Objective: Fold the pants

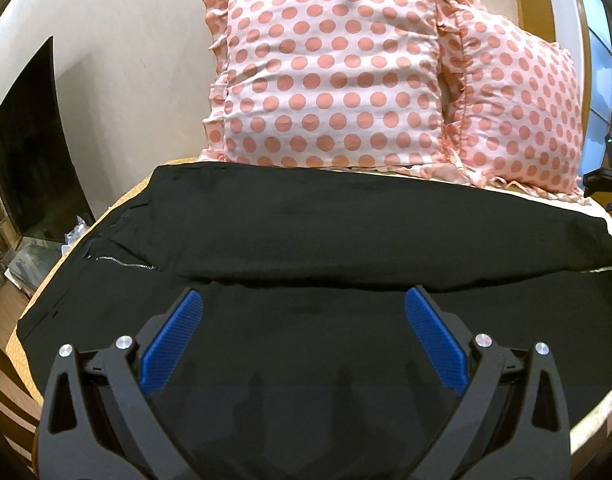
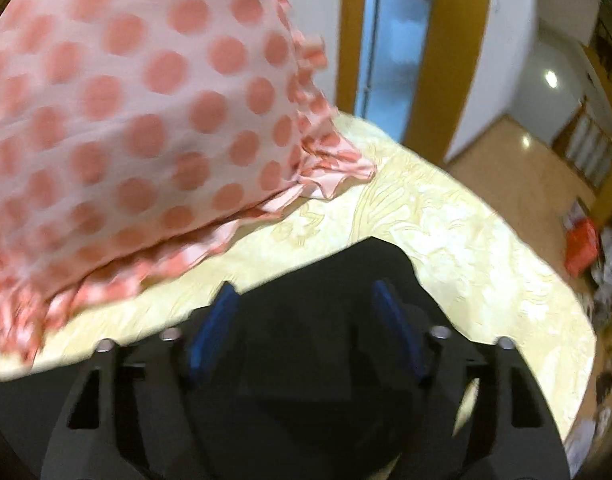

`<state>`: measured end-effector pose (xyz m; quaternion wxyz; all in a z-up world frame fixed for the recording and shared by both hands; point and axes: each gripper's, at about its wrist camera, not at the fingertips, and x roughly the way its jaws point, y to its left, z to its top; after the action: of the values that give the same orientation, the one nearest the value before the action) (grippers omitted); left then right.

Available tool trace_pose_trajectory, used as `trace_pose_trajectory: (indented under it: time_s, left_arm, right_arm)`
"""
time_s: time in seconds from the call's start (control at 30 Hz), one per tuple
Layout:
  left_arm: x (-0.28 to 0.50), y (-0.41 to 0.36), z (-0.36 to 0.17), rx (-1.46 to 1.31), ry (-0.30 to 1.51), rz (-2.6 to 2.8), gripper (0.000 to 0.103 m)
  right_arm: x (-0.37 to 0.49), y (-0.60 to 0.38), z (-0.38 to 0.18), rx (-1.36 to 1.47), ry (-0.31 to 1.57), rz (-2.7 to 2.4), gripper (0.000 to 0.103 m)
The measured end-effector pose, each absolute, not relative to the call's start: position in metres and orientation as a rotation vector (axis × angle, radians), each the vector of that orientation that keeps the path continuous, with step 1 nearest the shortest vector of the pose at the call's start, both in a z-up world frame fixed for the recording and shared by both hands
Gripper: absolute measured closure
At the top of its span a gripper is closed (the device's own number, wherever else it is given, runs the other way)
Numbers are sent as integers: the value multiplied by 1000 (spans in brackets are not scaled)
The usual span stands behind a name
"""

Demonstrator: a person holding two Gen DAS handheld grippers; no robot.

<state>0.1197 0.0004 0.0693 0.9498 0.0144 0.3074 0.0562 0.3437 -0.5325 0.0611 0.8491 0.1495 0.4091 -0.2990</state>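
Observation:
Black pants [image 1: 345, 232] lie spread across the bed, one leg folded over the other, with a zipper [image 1: 122, 262] showing at the left. My left gripper [image 1: 304, 300] is open and hovers over the near leg, its blue pads [image 1: 174, 344] wide apart and holding nothing. In the right wrist view, my right gripper [image 2: 306, 292] is open above the far end of the pants [image 2: 306, 360]; its blue pads [image 2: 214, 328] are apart with black cloth beneath them. The right gripper also shows at the far right edge of the left wrist view [image 1: 609, 168].
Two polka-dot ruffled pillows [image 1: 329, 76] [image 2: 126, 120] stand behind the pants. The cream patterned bedspread [image 2: 445, 232] ends at an edge on the right. A dark TV [image 1: 30, 152] and clutter sit left of the bed; floor and boxes lie to the right [image 2: 581, 248].

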Motion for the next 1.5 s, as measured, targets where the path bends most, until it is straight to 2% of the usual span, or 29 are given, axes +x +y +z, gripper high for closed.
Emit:
trace_pose_trajectory:
  time_s: [0.13,0.23,0.37,0.47,0.5,0.53,0.67,0.87,1.17,1.3,1.5]
  left_arm:
    - [133,7,63,18,653,115,2]
    - [139,9,60,13,669,106,2]
    - [143,11,55,14,682,98,2]
    - [144,12,51,0,695,86,2]
    - [144,12,50,-2,696,84,2]
    - [143,12,49,-4,698,83,2]
    - [142,16,47,-10,707,92,2]
    - [137,22,50,-29,703,103,2]
    - [119,24,63,-23,650,110,2]
    - [114,25,69,-27,635,110,2]
    - [109,22,75,-8,617,125,2]
  right_arm:
    - [374,-550,31,359,956,-721,45]
    - [384,-551,15,341,998,-780,45]
    - [376,-553,12,342,970,-797,45]
    - [365,-560,11,391,927,-737,53]
    - [363,-560,12,372,917,-721,67]
    - [363,-561,12,367,908,-702,98]
    - [346,-571,15,478,848,-619,98]
    - [309,-561,42,476,694,-531,99]
    - [167,-519,74,504,480,-350,100]
    - [105,-503,50,533,483,-347,100]
    - [83,-520,11,698,555,-329,99]
